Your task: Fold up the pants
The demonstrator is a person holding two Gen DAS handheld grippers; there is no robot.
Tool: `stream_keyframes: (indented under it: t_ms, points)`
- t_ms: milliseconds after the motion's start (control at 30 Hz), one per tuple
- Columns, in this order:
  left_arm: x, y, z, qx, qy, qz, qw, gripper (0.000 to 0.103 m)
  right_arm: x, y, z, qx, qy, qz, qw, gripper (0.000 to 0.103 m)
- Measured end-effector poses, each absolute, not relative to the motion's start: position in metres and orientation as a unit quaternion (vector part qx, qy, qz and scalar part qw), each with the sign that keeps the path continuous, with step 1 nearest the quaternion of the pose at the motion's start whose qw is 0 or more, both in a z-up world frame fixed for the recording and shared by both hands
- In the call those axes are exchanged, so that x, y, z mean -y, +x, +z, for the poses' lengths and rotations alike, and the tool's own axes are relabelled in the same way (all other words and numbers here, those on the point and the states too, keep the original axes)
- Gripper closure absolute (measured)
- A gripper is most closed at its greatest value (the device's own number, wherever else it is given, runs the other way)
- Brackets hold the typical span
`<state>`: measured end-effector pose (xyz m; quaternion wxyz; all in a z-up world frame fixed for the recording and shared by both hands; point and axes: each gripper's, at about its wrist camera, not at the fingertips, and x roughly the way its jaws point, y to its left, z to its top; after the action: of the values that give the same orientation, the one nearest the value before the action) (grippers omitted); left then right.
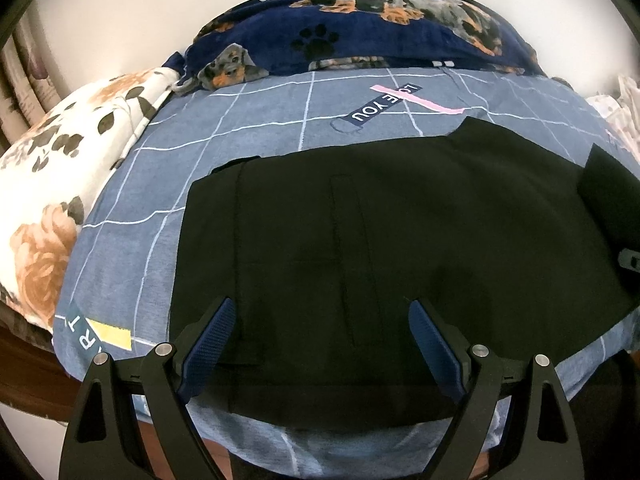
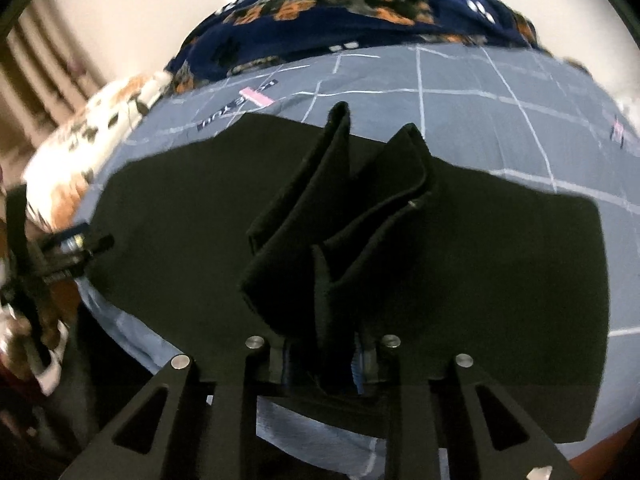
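Black pants (image 1: pixel 360 232) lie spread flat on a blue-grey checked bedsheet (image 1: pixel 240 120). My left gripper (image 1: pixel 320 320) is open and empty, with its blue pads just above the near part of the pants. In the right wrist view my right gripper (image 2: pixel 324 360) is shut on a bunched fold of the pants (image 2: pixel 320 220) and holds it lifted above the flat part (image 2: pixel 500 260). That raised fold also shows at the right edge of the left wrist view (image 1: pixel 612 200). The left gripper shows at the left edge of the right wrist view (image 2: pixel 60 256).
A navy dog-print blanket (image 1: pixel 360 28) lies bunched along the far side of the bed. A white floral pillow (image 1: pixel 60 184) lies at the left. The bed's near edge (image 1: pixel 360 440) runs just below the grippers. A pale wall stands behind.
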<state>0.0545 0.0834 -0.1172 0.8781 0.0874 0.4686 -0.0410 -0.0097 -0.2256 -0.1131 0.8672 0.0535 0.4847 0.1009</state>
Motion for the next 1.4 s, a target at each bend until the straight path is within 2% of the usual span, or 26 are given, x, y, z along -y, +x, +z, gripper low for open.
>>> stream_keyframes:
  t_ms: [300, 400, 467, 800, 1067, 1200, 1267, 1333, 1400]
  points:
    - [-0.08, 0.054, -0.116, -0.468, 0.09, -0.041, 0.878, 0.015, 0.221, -0.011, -0.114, -0.483, 0.029, 0.099, 0.869, 0.079]
    - [-0.079, 0.054, -0.116, -0.468, 0.09, -0.041, 0.878, 0.015, 0.218, -0.012, -0.114, -0.483, 0.017, 0.101, 0.87, 0.076]
    - [-0.078, 0.054, -0.116, -0.468, 0.09, -0.041, 0.878, 0.015, 0.215, -0.012, -0.114, -0.483, 0.017, 0.105, 0.869, 0.069]
    - [-0.078, 0.054, -0.115, -0.47, 0.091, -0.04, 0.877, 0.015, 0.212, -0.014, -0.114, -0.485, 0.033, 0.133, 0.864, 0.053]
    - [-0.077, 0.055, -0.115, -0.47, 0.091, -0.041, 0.877, 0.015, 0.201, -0.017, -0.114, -0.488, 0.041, 0.176, 0.854, 0.027]
    - [-0.078, 0.055, -0.116, -0.469, 0.092, -0.041, 0.878, 0.015, 0.2, -0.017, -0.113, -0.489, 0.065, 0.205, 0.845, 0.027]
    - [-0.079, 0.055, -0.116, -0.468, 0.092, -0.041, 0.878, 0.015, 0.211, -0.013, -0.115, -0.493, 0.119, 0.224, 0.832, 0.027]
    - [-0.081, 0.055, -0.116, -0.467, 0.092, -0.041, 0.878, 0.015, 0.236, -0.007, -0.117, -0.485, 0.223, 0.246, 0.809, 0.027]
    - [-0.081, 0.055, -0.115, -0.467, 0.092, -0.042, 0.878, 0.015, 0.27, -0.003, -0.116, -0.459, 0.305, 0.231, 0.802, 0.039]
